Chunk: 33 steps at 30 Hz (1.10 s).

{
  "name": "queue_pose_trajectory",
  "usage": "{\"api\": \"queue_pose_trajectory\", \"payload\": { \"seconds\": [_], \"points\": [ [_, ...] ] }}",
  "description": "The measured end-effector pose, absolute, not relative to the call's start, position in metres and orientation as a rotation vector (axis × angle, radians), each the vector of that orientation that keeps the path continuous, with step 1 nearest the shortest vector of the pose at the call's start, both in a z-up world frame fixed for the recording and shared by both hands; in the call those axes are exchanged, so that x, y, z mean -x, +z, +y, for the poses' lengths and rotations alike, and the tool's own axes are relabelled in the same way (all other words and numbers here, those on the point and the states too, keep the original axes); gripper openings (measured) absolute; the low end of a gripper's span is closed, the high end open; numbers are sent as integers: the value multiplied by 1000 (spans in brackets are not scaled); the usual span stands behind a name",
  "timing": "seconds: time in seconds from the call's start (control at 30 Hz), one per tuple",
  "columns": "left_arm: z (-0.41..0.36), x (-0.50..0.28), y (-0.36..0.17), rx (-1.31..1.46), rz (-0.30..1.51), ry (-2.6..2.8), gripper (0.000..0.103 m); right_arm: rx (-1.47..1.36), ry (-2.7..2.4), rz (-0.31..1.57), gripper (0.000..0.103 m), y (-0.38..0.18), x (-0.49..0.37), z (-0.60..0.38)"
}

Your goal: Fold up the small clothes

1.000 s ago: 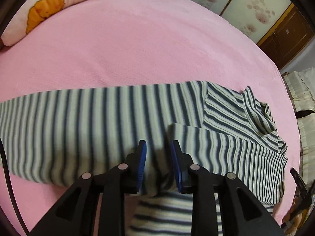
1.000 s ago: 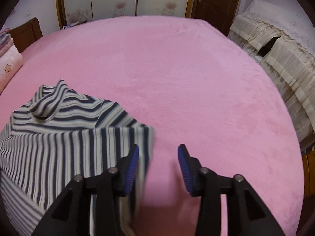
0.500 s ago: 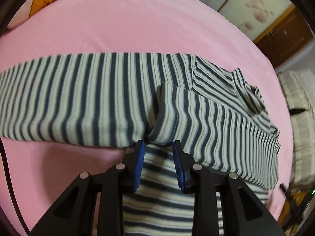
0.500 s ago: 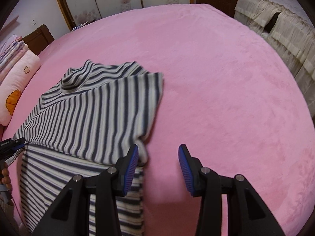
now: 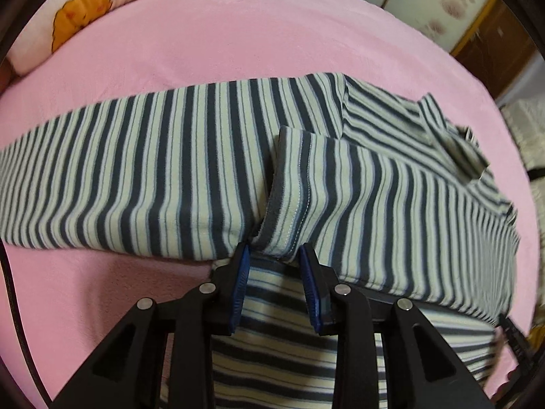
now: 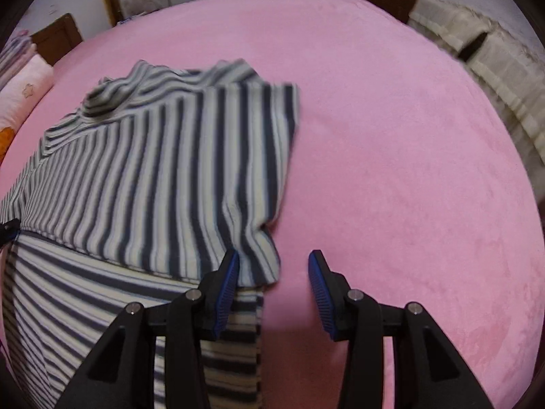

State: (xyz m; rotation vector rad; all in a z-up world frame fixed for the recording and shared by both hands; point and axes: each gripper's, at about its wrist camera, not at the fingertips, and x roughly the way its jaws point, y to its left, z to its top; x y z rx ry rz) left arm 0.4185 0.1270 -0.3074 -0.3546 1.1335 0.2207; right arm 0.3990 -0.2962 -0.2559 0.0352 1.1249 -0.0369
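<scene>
The striped shirt (image 5: pixel 170 170) lies on the pink bed (image 5: pixel 238 41), one sleeve folded across its body. In the left wrist view, the left gripper (image 5: pixel 274 266) has just been opening; its jaws stand narrowly apart over the cuff, not pinching it. In the right wrist view, the right gripper (image 6: pixel 272 272) stands open at the shirt's edge (image 6: pixel 259 255), empty.

Both tongs (image 5: pixel 274 255) (image 6: pixel 272 262) are black, with ribbed blue pads and silver screws.
</scene>
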Motion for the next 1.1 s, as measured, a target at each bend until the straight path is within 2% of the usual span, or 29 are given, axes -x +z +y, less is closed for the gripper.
{"api": "queue_pose_trajectory", "payload": {
  "seconds": [0.3,0.37,0.43,0.53,0.67,0.77,0.97,1.1],
  "points": [
    [126,-410,-287,318,1118,194,32,-57,-77,1108,43,-239,-382,-303],
    [127,-402,-274,308,1104,194,39,-45,-91,1088,43,-226,-373,-304],
    [129,-389,-259,302,1084,193,60,-45,-81,1075,43,-214,-365,-298],
    [127,-365,-235,272,1044,210,73,-44,-54,1054,43,-195,-348,-290],
    [120,-331,-205,236,1021,188,74,-22,-19,1034,43,-171,-325,-272],
    [117,-302,-187,235,1015,172,81,-23,16,1010,43,-151,-305,-260],
    [107,-250,-155,226,986,154,82,-33,62,945,43,-111,-262,-237],
    [108,-221,-140,231,972,159,87,-5,74,923,45,-91,-240,-222]
  ]
}}
